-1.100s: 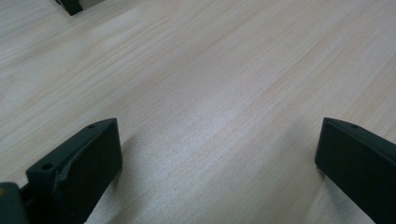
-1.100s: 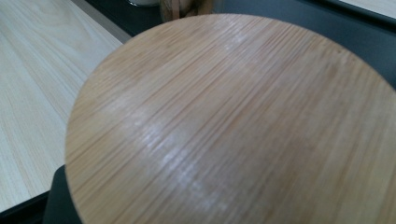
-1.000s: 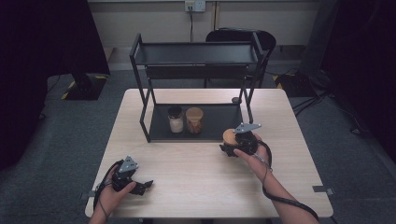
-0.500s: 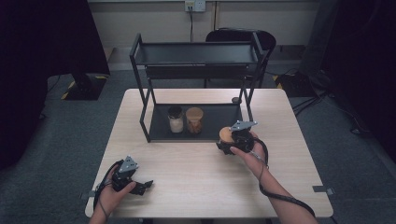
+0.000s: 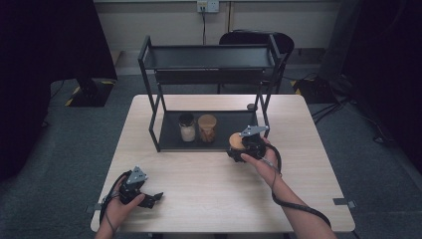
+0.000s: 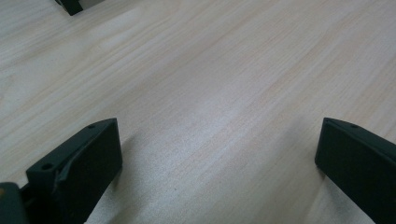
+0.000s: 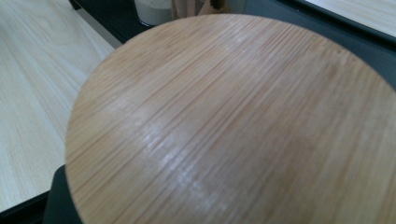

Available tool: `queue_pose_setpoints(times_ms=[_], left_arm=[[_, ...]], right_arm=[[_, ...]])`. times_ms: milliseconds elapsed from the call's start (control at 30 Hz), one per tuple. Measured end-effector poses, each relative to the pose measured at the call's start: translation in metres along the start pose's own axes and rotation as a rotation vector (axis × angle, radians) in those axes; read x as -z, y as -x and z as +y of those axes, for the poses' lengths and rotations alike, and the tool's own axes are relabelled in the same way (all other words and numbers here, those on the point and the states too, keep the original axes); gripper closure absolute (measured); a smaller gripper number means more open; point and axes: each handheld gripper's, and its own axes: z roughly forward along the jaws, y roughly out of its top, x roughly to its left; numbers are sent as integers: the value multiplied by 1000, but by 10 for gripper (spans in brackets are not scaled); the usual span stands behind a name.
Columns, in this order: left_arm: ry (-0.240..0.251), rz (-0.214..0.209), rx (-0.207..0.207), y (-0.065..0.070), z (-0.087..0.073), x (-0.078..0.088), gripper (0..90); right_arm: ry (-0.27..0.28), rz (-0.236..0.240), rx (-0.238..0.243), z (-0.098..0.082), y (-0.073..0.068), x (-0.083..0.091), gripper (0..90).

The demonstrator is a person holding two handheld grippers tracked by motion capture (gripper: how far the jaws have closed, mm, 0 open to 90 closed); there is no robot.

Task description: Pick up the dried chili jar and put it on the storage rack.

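A jar with a round bamboo lid (image 5: 236,141) hangs just in front of the right end of the black rack's bottom tray (image 5: 171,138), and my right gripper (image 5: 244,147) is shut on it. In the right gripper view the lid (image 7: 233,121) is seen close up and hides the jaws except for a black corner at the lower left. My left gripper (image 5: 149,198) rests on the table near its front left corner. Its jaws stand wide open over bare wood (image 6: 219,158) with nothing between them.
A two-tier black rack (image 5: 209,55) stands at the back of the wooden table (image 5: 209,189). On its bottom tray stand a jar of white contents (image 5: 187,127) and a jar of brown contents (image 5: 207,128). A small dark round object (image 5: 250,106) lies behind the rack's right leg. A chair (image 5: 283,42) stands behind the table.
My right gripper has drifted slightly left and toward the rack with the jar in it. The left gripper has stayed where it was.
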Motion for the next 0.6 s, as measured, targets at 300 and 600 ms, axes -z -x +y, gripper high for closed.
queue_pose_setpoints(times_ms=[300,600], left_arm=[[0,0,-2,0,0,0,2],[0,0,0,0,0,0,2]], right_arm=[[-1,4,8,8,-1,-6,255],[-1,1,9,15,1,-8,255]])
